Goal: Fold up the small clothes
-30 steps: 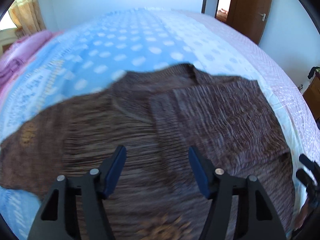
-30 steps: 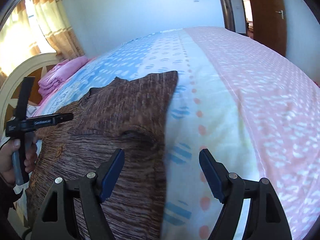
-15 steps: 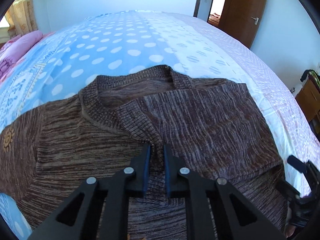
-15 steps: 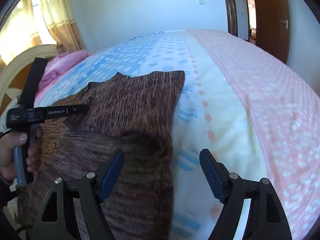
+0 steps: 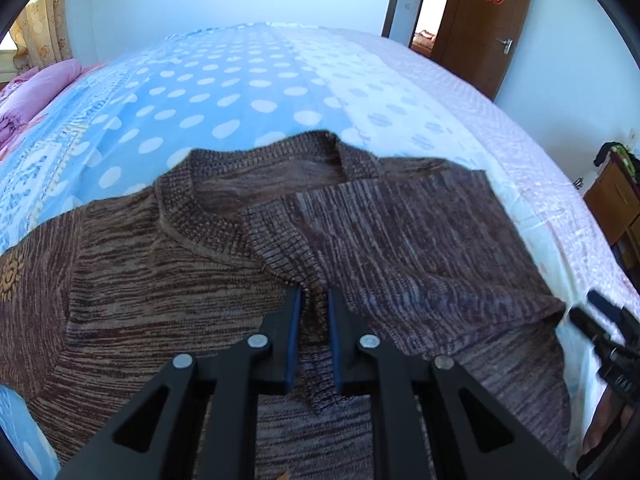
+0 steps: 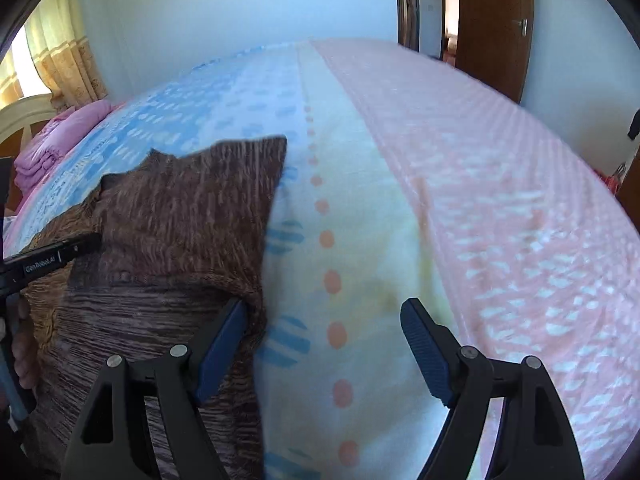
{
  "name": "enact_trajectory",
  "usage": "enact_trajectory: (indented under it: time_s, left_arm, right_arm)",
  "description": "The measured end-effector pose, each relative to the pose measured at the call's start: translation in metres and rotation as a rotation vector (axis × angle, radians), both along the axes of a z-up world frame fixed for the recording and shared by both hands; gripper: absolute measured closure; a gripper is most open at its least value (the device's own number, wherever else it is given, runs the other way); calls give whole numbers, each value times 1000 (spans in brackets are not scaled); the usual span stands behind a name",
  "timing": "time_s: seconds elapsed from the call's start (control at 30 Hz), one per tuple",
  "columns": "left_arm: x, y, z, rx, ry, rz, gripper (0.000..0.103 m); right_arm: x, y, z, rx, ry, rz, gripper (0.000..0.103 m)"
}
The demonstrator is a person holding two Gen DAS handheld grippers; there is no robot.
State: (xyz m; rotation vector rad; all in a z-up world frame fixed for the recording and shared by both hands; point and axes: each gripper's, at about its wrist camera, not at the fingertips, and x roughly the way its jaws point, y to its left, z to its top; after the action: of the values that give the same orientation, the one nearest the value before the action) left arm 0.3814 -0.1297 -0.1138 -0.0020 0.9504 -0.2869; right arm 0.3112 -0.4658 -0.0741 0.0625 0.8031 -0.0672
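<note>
A brown knit sweater (image 5: 400, 240) lies flat on the bed, its right sleeve folded across the chest. My left gripper (image 5: 314, 296) has a ridge of that folded sleeve between its blue pads; the pads still press the knit while the jaws are opening slightly. In the right wrist view the sweater (image 6: 180, 208) fills the lower left, and the left gripper (image 6: 52, 260) pokes in from the left edge. My right gripper (image 6: 324, 312) stands open over the sheet by the sweater's right edge, its left finger (image 6: 224, 344) touching the knit. It also shows as the right gripper (image 5: 608, 332) at the frame's edge.
The bed sheet (image 5: 240, 92) is blue with white dots, and pink sheet (image 6: 480, 200) lies to the right. Folded pink bedding (image 5: 32, 92) sits at the far left by a headboard (image 6: 20, 116). A wooden door (image 5: 488, 20) and a dresser (image 5: 616, 200) stand to the right.
The left jaws went from wide open to pinched on a fold of the sleeve, then eased a little. The right gripper swung a bit rightward, staying open.
</note>
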Motion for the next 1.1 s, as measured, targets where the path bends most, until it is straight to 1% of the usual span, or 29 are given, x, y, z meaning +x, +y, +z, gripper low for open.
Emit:
enact_trajectory:
  time_s: [0.03, 0.1, 0.13, 0.17, 0.2, 0.23, 0.27, 0.3, 0.33, 0.37, 0.4, 0.43, 0.47, 0.5, 0.63, 0.7, 0.73, 0.77, 0.83, 0.87, 0.9, 0.93, 0.97, 1.0, 1.03, 1.07, 1.1]
  left_arm:
    - [-1, 5, 3, -10, -2, 14, 82]
    - [-2, 15, 8, -81, 13, 19, 76]
    - [-4, 19, 8, -113, 27, 23, 73]
    - [-6, 22, 8, -128, 42, 29, 65]
    - [-9, 22, 7, -141, 55, 28, 60]
    - [-14, 20, 4, -158, 78, 9, 59]
    - [-16, 17, 1, -160, 95, -11, 59]
    - [-19, 10, -3, -138, 108, -31, 59]
    - [-22, 3, -5, -102, 101, -40, 60]
    - [-24, -2, -6, -69, 82, -42, 61]
    - [-25, -7, -7, -32, 59, -44, 73]
    - [-25, -8, -6, -32, 56, -49, 82]
    - [-25, -7, -5, -53, 62, -55, 89]
    - [-25, -6, -1, -60, 63, -54, 90]
    - [-34, 0, 13, -18, 17, -83, 90]
    - [-35, 2, 9, -10, 30, -93, 90]
    - [-33, 2, 4, 5, 35, -85, 90]
    - [-31, 1, 0, 4, 39, -89, 89]
    - [-28, 0, -11, 15, 52, -87, 84]
    - [-31, 0, -10, 10, 39, -75, 80]
    - [-31, 2, -10, 2, 31, -68, 79]
    - [-33, 3, -9, 4, 33, -67, 76]
    - [-35, 6, -8, 14, 40, -59, 67]
    - [-36, 8, -7, 23, 42, -54, 63]
    - [-41, 14, -4, 32, 36, -57, 62]
    - [-43, 18, -2, 42, 29, -59, 60]
    - [-47, 24, 1, 63, 20, -54, 50]
  right_arm:
    - [-3, 5, 11, 5, -65, 26, 23]
    - [-2, 14, 21, 49, -119, 117, 23]
    - [1, 20, 23, 82, -124, 177, 23]
    - [3, 24, 23, 101, -120, 207, 23]
    - [4, 26, 21, 102, -119, 208, 23]
    - [3, 28, 19, 93, -120, 199, 23]
    - [2, 29, 17, 90, -120, 200, 23]
    - [2, 29, 14, 89, -116, 207, 23]
    - [1, 29, 11, 83, -109, 209, 23]
    - [-1, 27, 11, 77, -108, 206, 23]
    - [0, 27, 10, 72, -111, 199, 23]
    - [-1, 24, 11, 74, -119, 194, 23]
    - [0, 21, 11, 84, -127, 195, 23]
    - [1, 19, 13, 95, -134, 199, 23]
    - [1, 19, 16, 92, -156, 191, 23]
    - [3, 21, 16, 111, -157, 213, 23]
    - [4, 24, 15, 128, -158, 242, 23]
    - [3, 29, 15, 135, -156, 269, 23]
    - [7, 41, 6, 166, -108, 358, 22]
    - [11, 46, -1, 192, -60, 401, 22]
    - [15, 48, -9, 209, -22, 416, 22]
    - [21, 48, -22, 206, 54, 401, 22]
    - [23, 48, -29, 202, 87, 395, 22]
    - [21, 47, -28, 201, 72, 403, 22]
    - [19, 47, -25, 192, 77, 406, 22]
    - [18, 49, -22, 174, 105, 399, 22]
    - [16, 51, -16, 155, 111, 392, 22]
